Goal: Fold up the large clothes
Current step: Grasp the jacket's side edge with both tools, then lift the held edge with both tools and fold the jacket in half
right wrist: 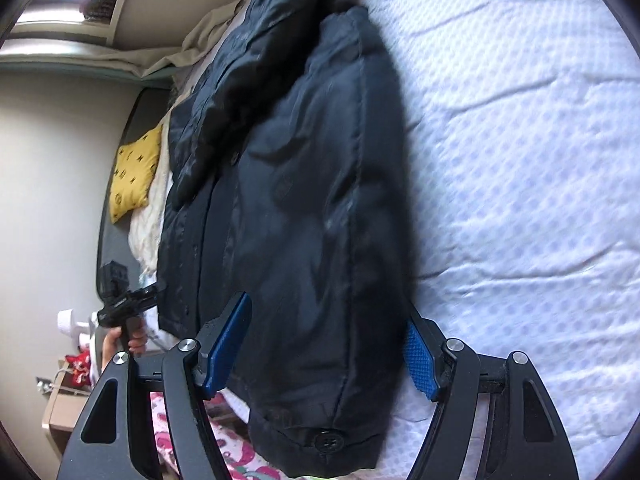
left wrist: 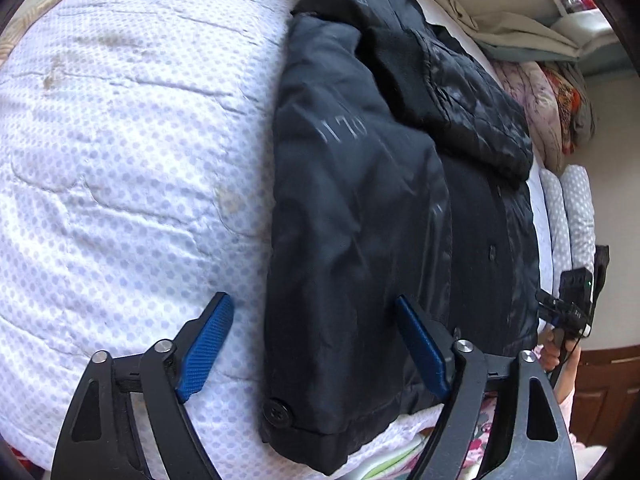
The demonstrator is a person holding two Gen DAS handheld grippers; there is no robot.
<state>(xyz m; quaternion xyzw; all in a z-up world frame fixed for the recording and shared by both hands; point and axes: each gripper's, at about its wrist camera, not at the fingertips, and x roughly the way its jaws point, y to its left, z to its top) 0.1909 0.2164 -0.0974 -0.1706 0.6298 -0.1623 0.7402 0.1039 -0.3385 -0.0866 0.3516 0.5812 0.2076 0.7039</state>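
A dark navy padded jacket (left wrist: pixel 360 200) lies flat on a white dotted quilt (left wrist: pixel 120 160), one sleeve (left wrist: pixel 448 96) folded across its front. My left gripper (left wrist: pixel 312 302) is open and straddles the jacket's left hem edge near a black button (left wrist: pixel 277 413): one blue pad stands over the quilt, the other over the jacket. In the right wrist view the jacket (right wrist: pixel 312 200) fills the middle. My right gripper (right wrist: pixel 328 310) is open around the other hem corner, above a button (right wrist: pixel 329 440). Each gripper shows in the other's view, held by a hand (right wrist: pixel 116 340).
Beige cloth (left wrist: pixel 512 32), a floral pillow (left wrist: pixel 552 108) and a rolled dotted quilt (left wrist: pixel 572 208) lie past the jacket. A yellow cushion (right wrist: pixel 134 172) and a cream blanket (right wrist: pixel 148 224) sit by the wall. A floral sheet (right wrist: pixel 180 432) shows at the bed's near edge.
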